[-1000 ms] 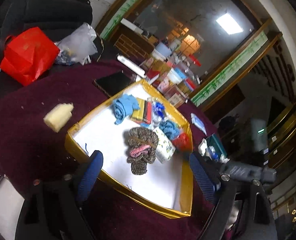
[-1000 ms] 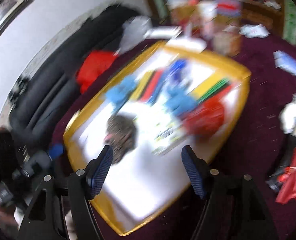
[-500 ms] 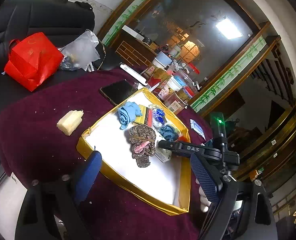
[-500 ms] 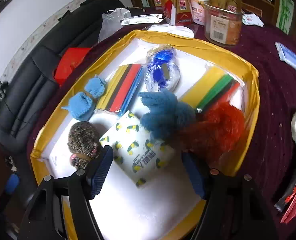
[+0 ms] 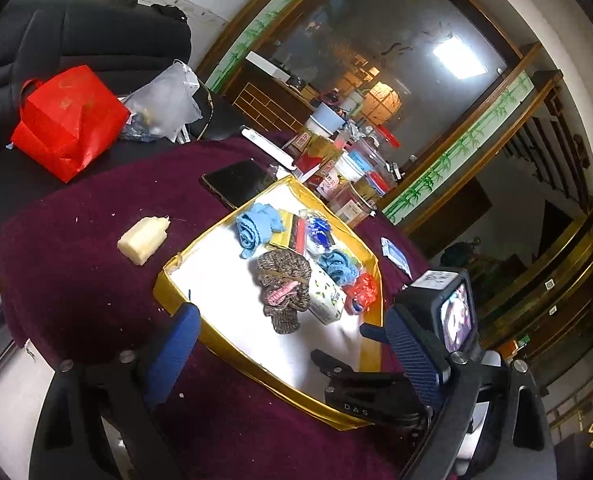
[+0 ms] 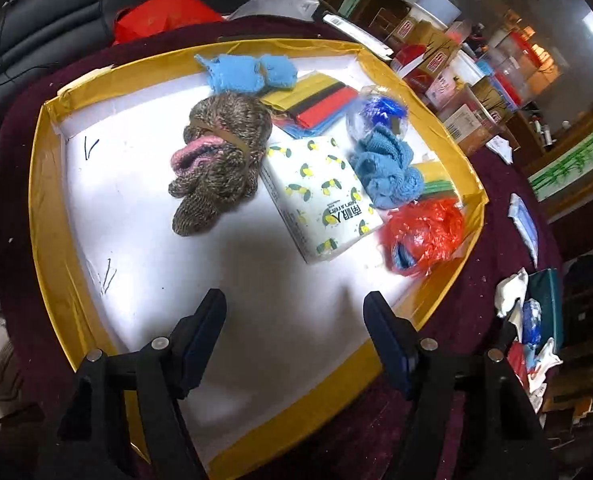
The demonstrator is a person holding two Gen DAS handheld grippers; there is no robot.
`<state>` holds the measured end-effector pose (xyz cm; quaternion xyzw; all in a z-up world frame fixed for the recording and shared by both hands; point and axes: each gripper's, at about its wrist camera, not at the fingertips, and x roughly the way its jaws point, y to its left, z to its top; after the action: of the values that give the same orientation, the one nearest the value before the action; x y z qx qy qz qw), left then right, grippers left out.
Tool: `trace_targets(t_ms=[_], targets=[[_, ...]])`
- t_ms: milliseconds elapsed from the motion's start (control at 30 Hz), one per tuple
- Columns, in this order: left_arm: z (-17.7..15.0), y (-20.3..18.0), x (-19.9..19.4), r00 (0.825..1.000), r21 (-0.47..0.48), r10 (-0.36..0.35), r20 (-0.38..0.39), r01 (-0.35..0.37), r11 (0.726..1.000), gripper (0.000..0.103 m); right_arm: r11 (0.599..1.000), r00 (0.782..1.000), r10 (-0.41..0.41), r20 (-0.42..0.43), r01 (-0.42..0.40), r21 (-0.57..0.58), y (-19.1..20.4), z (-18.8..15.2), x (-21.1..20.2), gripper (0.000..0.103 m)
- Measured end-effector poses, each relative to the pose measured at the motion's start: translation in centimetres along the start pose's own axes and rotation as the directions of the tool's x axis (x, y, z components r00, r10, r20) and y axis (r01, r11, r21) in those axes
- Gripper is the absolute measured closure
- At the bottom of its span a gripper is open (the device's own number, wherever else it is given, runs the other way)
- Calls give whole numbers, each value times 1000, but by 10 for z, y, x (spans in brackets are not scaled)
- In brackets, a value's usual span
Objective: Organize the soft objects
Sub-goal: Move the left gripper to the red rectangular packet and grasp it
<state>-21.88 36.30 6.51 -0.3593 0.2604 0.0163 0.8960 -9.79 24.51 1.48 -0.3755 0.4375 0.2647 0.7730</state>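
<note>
On the maroon cloth left of the tray [image 5: 168,280] lies a pale sponge [image 5: 142,240], alone and well apart from the other soft things; it is easy to overlook, and it may stay unsorted.

The left gripper [image 5: 292,356] hangs over the tray's near left corner. Its jaws have just been opening and stand wide with nothing between them. If it drops straight down, the near rim lies under the blue pads and a finger could catch the yellow wall and drag the whole tray.

Inside, the brown knit roll [image 6: 216,160] lies on the white floor, bound by a band, with a pink piece poking out. A grasp taken on the pink end alone could pull that piece free and undo the bundle. The tissue pack [image 6: 320,196] touches the roll's right side, so a wide finger coming down between them would shove the pack.

Right of the pack, the blue knit [image 6: 388,168] leans on it, and the red bag [image 6: 424,232] sits just beside both; loose film like that can snag a pad and come along uninvited.

The right gripper [image 6: 294,338] hovers over the bare near floor, jaws partly apart and empty. In the left view it crosses close by the left gripper's right finger, so the two tools may knock together.
</note>
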Motion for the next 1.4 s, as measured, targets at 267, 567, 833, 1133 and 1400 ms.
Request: trace_targets(t_ms=[267, 567, 833, 1133, 1400], targets=[[1, -21, -5, 1000, 43, -14, 0, 14, 999, 8, 991, 987, 128, -98, -130, -12, -9, -20, -7, 30], [-19, -72, 12, 994, 181, -63, -85, 78, 980, 8, 953, 951, 164, 261, -221, 206, -99, -90, -66, 21], [-60, -137, 58, 958, 264, -115, -261, 185, 946, 8, 681, 963, -24, 269, -181, 709, -288, -205, -33, 21], [-66, -159, 48, 964, 304, -60, -260, 141, 942, 8, 684, 964, 168, 204, -263, 680, -334, -163, 27, 21], [-69, -161, 60, 954, 300, -77, -291, 168, 939, 8, 619, 905, 409, 119, -371, 692, -309, -186, 45, 20]])
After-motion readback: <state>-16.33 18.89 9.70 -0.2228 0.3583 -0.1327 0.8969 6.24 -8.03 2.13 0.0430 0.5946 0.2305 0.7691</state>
